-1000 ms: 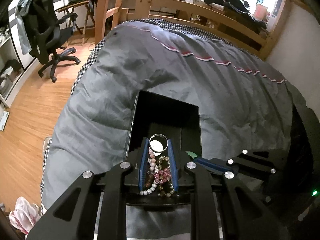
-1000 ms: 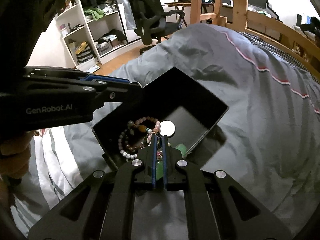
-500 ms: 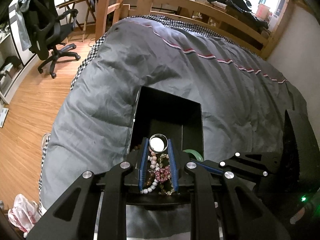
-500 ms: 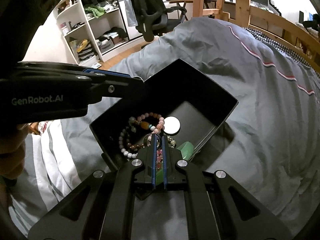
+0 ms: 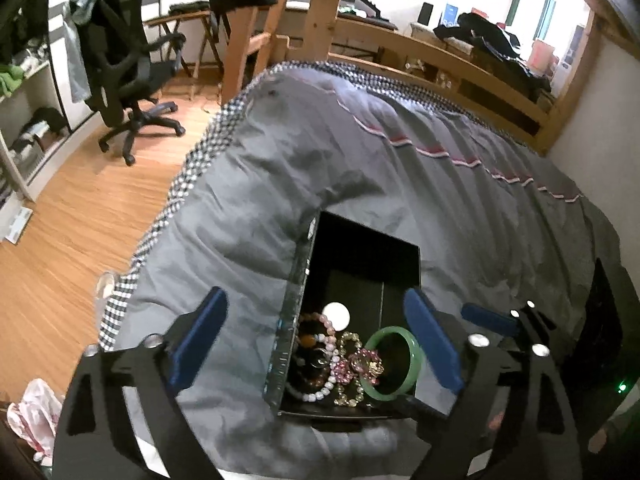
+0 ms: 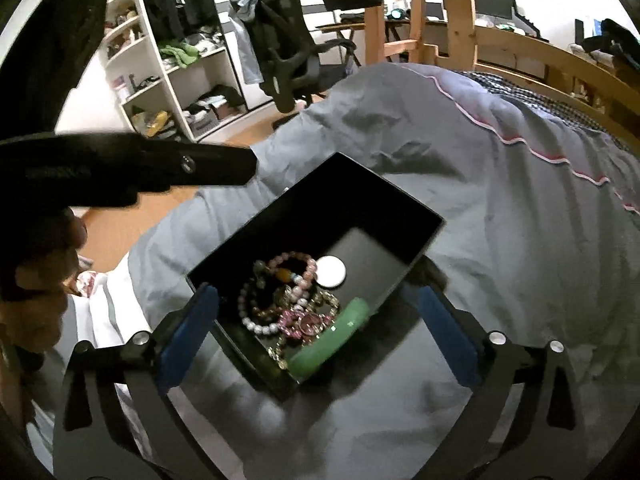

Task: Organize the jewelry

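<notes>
1. Left-wrist view: the left gripper (image 5: 316, 336), half a second ago nearly closed around the beads, now stands spread wide, holding nothing.
2. Right gripper (image 6: 316, 320), pinched shut before, has likewise sprung wide and empty.
3. Every piece lies inside the open black rectangular box (image 6: 360, 184) on the grey quilt (image 6: 500, 208): the green jade bangle (image 6: 332, 340) at its near corner, pink bead bracelets (image 6: 294, 270) beside it.
4. Judgement: both pieces are released, so this deposit looks finished.

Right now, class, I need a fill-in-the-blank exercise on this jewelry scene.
1. The jewelry lies inside a ____ box.
2. The bangle in the box is ____ in color.
3. Both the left tool and the right tool have their jaws ____.
4. The box rests on a gray ____.

Missing words: black; green; open; blanket
</notes>
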Demonstrator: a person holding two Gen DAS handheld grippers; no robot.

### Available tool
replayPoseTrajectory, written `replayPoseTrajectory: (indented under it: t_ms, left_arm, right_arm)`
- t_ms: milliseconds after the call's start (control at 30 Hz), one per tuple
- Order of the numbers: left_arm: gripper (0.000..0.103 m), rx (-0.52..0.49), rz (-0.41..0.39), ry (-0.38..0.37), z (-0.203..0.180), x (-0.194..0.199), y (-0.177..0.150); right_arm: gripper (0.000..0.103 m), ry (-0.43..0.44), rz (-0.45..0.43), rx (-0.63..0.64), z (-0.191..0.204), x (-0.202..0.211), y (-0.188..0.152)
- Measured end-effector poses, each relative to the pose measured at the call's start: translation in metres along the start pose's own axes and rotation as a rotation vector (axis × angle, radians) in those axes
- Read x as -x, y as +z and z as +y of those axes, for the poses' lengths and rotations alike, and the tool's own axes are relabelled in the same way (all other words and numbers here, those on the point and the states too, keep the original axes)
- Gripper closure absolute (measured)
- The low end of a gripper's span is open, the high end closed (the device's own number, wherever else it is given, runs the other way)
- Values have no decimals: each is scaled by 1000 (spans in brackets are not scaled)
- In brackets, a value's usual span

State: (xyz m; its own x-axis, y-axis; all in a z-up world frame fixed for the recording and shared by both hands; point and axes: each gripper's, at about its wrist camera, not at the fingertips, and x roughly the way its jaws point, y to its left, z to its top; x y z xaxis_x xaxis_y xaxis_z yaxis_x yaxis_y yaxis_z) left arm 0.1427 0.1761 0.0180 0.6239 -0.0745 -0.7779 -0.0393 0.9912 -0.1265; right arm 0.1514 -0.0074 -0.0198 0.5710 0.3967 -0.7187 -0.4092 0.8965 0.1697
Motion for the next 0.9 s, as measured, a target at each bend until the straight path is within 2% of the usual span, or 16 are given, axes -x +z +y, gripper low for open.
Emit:
replayPoseTrajectory:
  t_ms: [100, 233, 467, 633, 900]
  left_arm:
    - [7, -23, -28, 50, -3, 13, -3]
    - [6, 12, -33, 32, 2, 30, -9]
    - [6, 9, -51, 97, 0, 76, -20]
    - [6, -50, -48, 150, -14, 110, -42]
    - [6, -65, -34, 219, -24, 141, -79]
  right_arm:
    - [4, -8, 4, -7, 4, 9, -2]
    - [4, -18, 7, -14, 13, 28, -4]
    - [4, -46, -16, -38, 21, 73, -6]
    - [4, -52, -33, -50, 28, 106, -12]
    - [4, -61, -42, -45, 38, 136, -34]
